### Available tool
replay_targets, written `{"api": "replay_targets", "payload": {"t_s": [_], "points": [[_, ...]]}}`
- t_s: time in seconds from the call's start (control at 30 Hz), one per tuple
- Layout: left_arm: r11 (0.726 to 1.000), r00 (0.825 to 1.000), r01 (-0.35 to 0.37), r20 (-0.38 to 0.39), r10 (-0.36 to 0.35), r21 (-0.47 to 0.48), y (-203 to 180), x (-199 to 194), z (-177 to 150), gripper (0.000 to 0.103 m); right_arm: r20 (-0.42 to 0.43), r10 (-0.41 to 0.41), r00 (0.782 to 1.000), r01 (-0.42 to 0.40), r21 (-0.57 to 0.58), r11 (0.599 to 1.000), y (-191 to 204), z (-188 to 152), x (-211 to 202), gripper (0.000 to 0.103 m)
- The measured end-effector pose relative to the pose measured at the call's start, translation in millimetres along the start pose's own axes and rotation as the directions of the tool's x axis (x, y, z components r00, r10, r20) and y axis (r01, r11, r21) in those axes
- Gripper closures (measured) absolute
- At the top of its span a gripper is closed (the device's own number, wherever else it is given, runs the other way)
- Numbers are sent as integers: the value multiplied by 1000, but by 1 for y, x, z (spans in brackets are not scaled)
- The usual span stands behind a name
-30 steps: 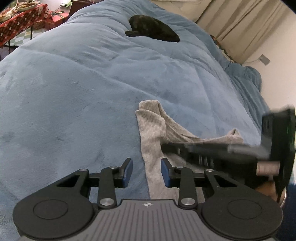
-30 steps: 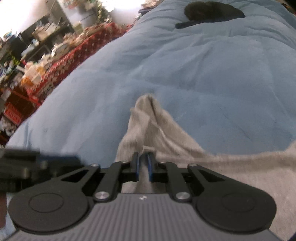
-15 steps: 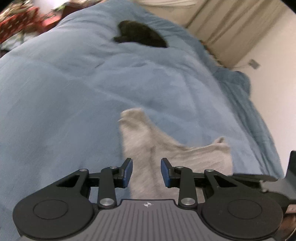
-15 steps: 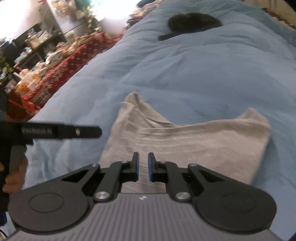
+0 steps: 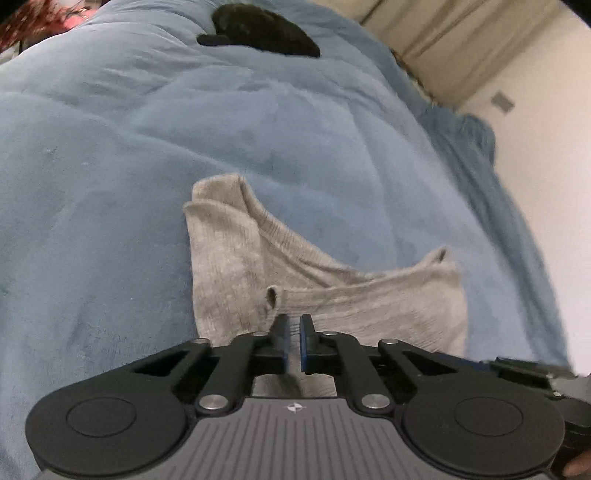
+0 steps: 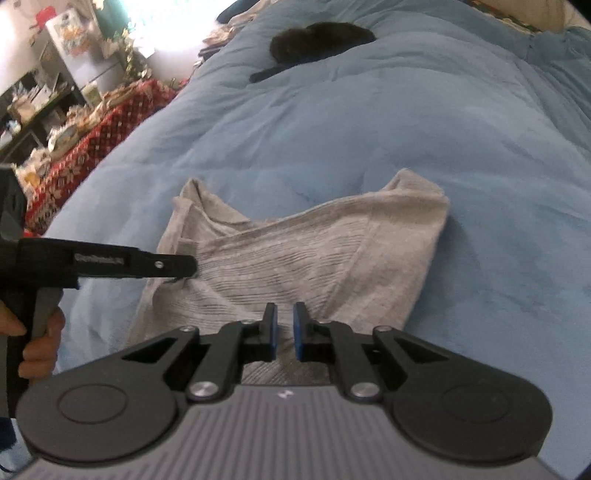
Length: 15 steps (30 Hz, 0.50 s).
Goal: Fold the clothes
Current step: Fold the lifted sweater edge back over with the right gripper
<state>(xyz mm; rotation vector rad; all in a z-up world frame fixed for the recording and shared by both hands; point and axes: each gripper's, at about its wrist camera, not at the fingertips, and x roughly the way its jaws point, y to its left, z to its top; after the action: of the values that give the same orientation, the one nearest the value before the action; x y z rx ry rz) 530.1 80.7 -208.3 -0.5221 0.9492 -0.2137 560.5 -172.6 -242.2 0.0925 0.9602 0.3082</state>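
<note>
While closing down hard with the left gripper (image 5: 293, 332), pinching a raised fold of the grey knit garment (image 5: 229, 258) between the blue pads, near its left edge. Fabric caught in the narrow slit between the two jaws, puckered into a small loop just beyond the fingertips. From the right wrist view, gripping that same side of the garment, black fingers reaching in level from the left, with bare fingers of the left hand (image 6: 37, 343) wrapped around the handle at the picture's edge.

Holding the right gripper (image 6: 285, 332) above the near part of the garment, jaws clenched almost together with only a thin gap. No cloth seen pinched in that gap; ribbed grey knit showing behind and below it.

Spread across the near middle of a blue plush comforter (image 5: 110, 166), roughly flat, wider towards the right. Two corners sticking up: one at the far left, layered and rumpled, and one at the far right, rounded. A ribbed band running diagonally across from the left corner down to the middle. Right edge lying smooth against the comforter.

Far up the bed, well apart from the garment, a black heap (image 5: 258, 29), too dark to identify. Off the bed's left side, a red patterned cloth (image 6: 92, 129) under clutter. Beyond the bed's right side, beige curtains (image 5: 443, 37) and a pale wall.
</note>
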Motion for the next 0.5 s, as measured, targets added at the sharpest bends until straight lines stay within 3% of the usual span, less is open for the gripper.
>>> {"api": "replay_targets", "payload": {"t_s": [0.13, 0.33, 0.5], "points": [[996, 998, 69, 6, -70, 58, -24, -4, 4, 97, 73, -24, 997, 24, -3, 1000, -7, 24, -5, 92], [980, 996, 63, -73, -50, 190, -53, 23, -16, 97, 8, -101, 995, 101, 2, 995, -28, 55, 52, 95], [986, 991, 87, -112, -72, 139, -43, 24, -31, 97, 34, -112, 993, 111, 14, 994, -33, 62, 54, 98]]}}
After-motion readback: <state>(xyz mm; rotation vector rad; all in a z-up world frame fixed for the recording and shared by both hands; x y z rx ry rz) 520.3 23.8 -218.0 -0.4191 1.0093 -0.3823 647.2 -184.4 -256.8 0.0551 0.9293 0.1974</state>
